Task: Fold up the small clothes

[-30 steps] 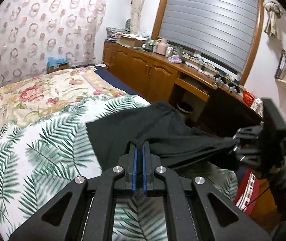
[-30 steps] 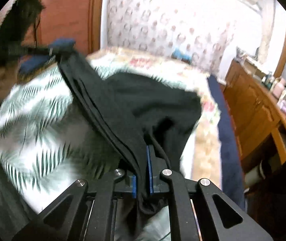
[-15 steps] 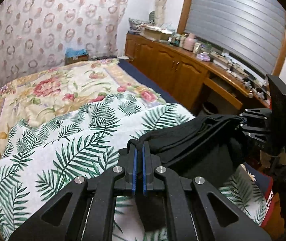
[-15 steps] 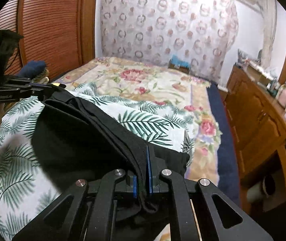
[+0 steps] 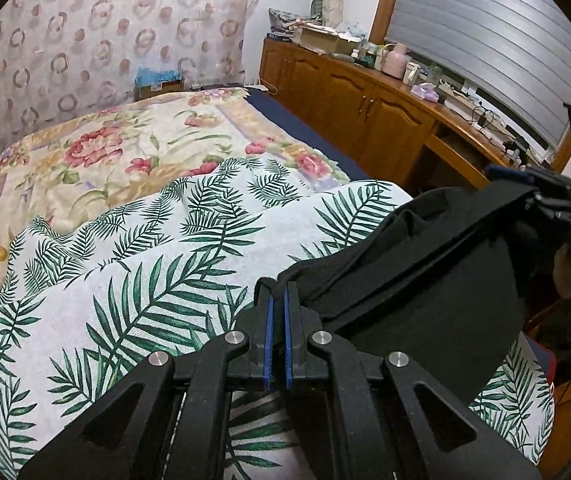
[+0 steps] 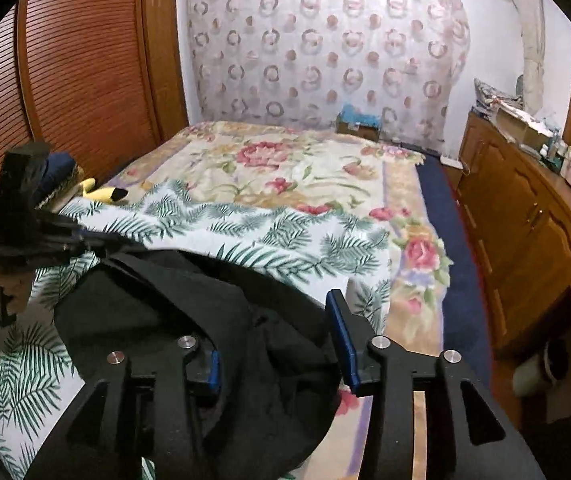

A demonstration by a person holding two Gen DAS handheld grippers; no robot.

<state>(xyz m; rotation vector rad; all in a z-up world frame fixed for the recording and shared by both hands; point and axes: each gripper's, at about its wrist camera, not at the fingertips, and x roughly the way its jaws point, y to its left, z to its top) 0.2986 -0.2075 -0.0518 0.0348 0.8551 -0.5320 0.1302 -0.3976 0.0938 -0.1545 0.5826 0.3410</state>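
Observation:
A black garment (image 5: 425,280) lies bunched at the near edge of the bed on the palm-leaf cover (image 5: 145,272). My left gripper (image 5: 276,308) is shut on one corner of it. In the right wrist view the garment (image 6: 189,312) drapes between the spread jaws of my right gripper (image 6: 277,340), which is open. The left gripper (image 6: 57,236) shows at the left of that view, holding the cloth's far end. The right gripper (image 5: 541,192) shows at the right edge of the left wrist view.
A floral bedspread (image 5: 125,152) covers the far half of the bed. Wooden cabinets (image 5: 365,108) with clutter on top run along the right. A wooden louvred wardrobe (image 6: 65,80) stands on the left. A yellow plush toy (image 6: 105,194) lies by the pillows.
My right gripper has opened and let go of the black garment. The garment has dropped lower onto the bed's near edge. My left gripper stays shut on it.

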